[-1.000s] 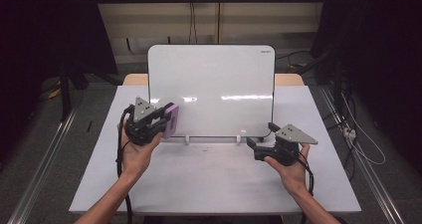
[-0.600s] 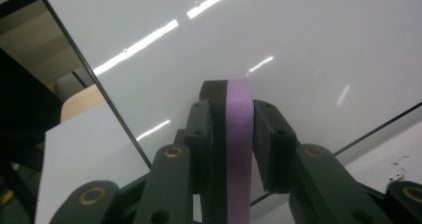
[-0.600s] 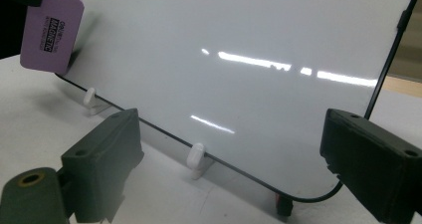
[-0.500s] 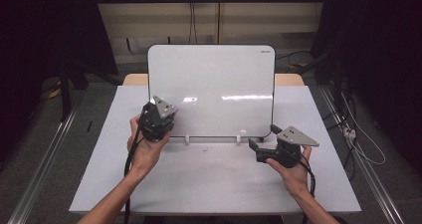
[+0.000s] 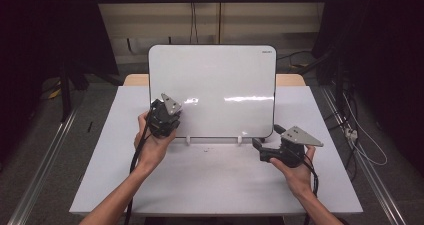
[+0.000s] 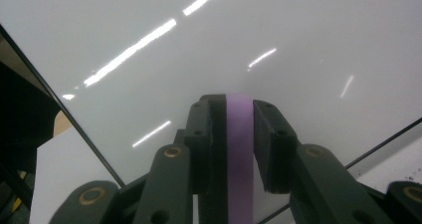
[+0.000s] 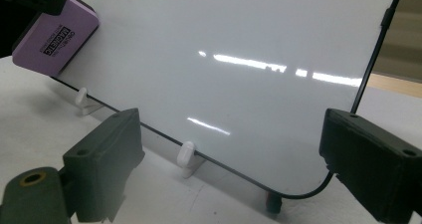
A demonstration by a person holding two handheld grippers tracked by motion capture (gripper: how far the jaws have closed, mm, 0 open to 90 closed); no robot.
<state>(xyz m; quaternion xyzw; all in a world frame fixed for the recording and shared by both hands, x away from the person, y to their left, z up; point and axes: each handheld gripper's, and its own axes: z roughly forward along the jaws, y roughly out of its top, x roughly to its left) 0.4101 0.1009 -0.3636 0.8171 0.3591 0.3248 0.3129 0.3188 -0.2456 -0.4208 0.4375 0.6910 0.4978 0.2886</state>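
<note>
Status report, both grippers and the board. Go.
Left gripper shut on purple eraser, pressed to whiteboard. Right gripper open, at board's lower right. Nothing obstructing.

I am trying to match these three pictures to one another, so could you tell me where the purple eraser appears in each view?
High view: hidden behind the left gripper, at the whiteboard's lower left.
Left gripper view: purple eraser clamped between the jaws, bottom centre.
Right gripper view: top left, against the board.
Shared landmark: the whiteboard.
</note>
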